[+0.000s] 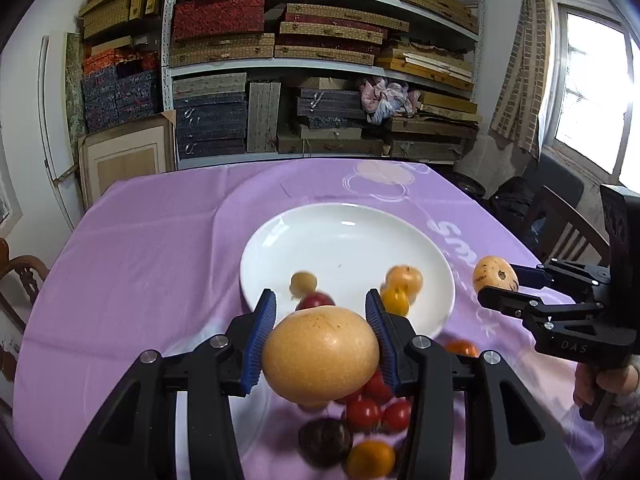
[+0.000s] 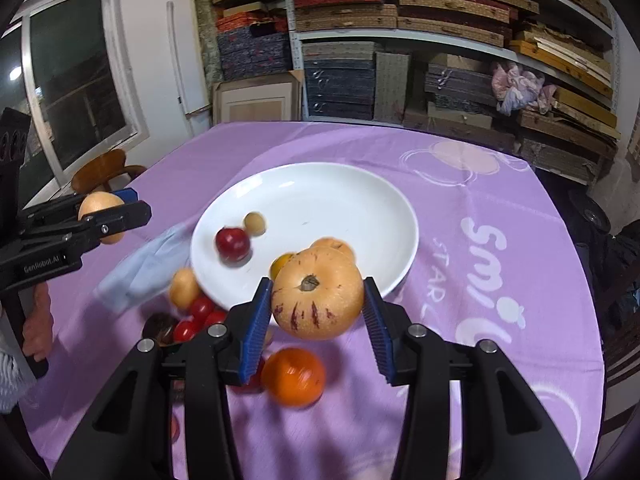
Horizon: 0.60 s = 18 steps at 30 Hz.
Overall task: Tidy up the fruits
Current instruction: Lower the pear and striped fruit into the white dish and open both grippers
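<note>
Our left gripper (image 1: 320, 344) is closed on a big tan pear (image 1: 320, 360), both blue pads pressed to its sides, held above the purple cloth (image 1: 140, 260). Our right gripper (image 2: 318, 320) carries a striped melon (image 2: 318, 294); the left pad touches it, while the right pad seems to stand a sliver off, though blur makes that hard to judge. At 12 o'clock from both sits a white plate (image 2: 340, 196) with a red fruit (image 2: 233, 243) and a few small yellow ones. Cherry tomatoes (image 2: 200, 314) and an orange fruit (image 2: 294, 376) lie on the cloth at the plate's 6 o'clock.
</note>
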Tool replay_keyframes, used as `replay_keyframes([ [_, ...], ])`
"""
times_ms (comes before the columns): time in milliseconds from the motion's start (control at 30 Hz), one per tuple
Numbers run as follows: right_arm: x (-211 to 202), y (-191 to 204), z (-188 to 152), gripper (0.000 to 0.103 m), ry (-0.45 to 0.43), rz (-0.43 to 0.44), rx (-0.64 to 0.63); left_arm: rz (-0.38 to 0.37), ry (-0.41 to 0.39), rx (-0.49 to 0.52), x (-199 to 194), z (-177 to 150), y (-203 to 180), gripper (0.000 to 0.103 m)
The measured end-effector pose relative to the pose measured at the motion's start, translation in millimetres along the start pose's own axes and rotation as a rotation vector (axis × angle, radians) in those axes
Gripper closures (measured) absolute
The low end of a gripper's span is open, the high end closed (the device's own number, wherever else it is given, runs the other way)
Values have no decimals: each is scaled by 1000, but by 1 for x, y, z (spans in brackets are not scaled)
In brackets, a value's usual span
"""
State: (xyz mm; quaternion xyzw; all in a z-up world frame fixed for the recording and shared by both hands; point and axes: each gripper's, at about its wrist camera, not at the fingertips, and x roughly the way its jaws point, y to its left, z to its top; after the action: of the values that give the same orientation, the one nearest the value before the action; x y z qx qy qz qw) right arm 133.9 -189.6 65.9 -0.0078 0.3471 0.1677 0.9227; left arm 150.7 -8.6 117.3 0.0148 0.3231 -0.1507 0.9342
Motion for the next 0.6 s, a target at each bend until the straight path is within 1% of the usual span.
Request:
replay_keyframes([
  [67, 22, -12, 20, 59, 12, -23, 40, 9, 22, -25, 33, 21, 0, 56],
  [133, 46, -20, 35, 59, 33, -34, 66, 23, 58, -46, 67, 34, 1, 56],
  [200, 70, -22, 46, 59, 54, -51, 69, 44, 94, -56, 99, 41, 2, 56],
  [300, 105, -22, 53, 59, 99, -73, 50, 67, 139, -82, 137, 46, 8, 56],
  [367, 125, -23, 55, 59, 127, -80, 39, 62, 169, -118, 156, 47, 16, 56],
  [467, 142, -25, 53, 59, 154, -81, 24, 51, 214, -149, 174, 45, 27, 56],
  [500, 147, -25, 52, 59, 159, -82, 23, 33, 234, -166, 177, 45, 31, 56],
  [533, 151, -26, 51, 59, 168, -79, 25, 21, 237, -185, 178, 45, 35, 56],
  [600, 157, -28, 50, 58, 183, -64, 35, 41, 229, -192, 176, 48, 38, 56],
])
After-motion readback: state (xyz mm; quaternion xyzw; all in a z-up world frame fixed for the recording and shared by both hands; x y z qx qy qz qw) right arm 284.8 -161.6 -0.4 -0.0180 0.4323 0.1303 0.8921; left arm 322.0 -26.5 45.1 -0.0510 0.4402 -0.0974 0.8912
